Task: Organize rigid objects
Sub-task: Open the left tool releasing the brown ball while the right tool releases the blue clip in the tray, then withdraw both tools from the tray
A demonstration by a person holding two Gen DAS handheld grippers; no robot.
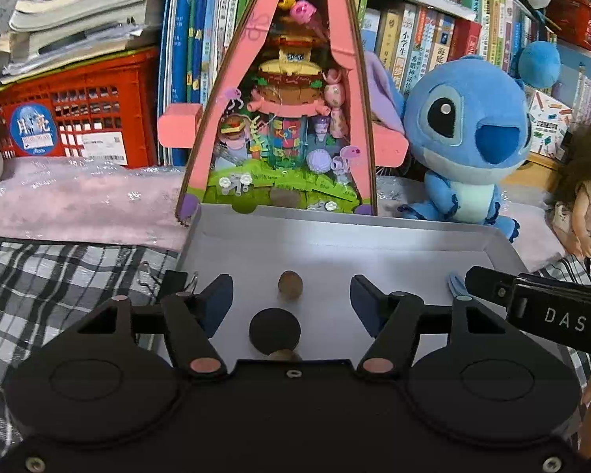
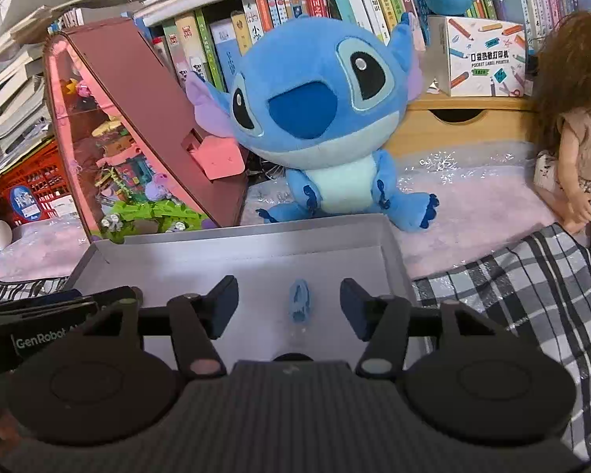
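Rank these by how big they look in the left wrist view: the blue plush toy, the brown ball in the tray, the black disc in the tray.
1. blue plush toy, clearly the largest.
2. black disc.
3. brown ball.
The disc lies nearer the camera than the ball in the grey tray, so their true order is unsure.

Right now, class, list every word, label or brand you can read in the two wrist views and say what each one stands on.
"DAS": on the right gripper body, seen in the left wrist view.
"GenRobot": on the left gripper body, seen in the right wrist view.
"POCKET LABEL PRINTER": on the white printer box.
Book spines and the red crate's sticker: too small or blurred to read.
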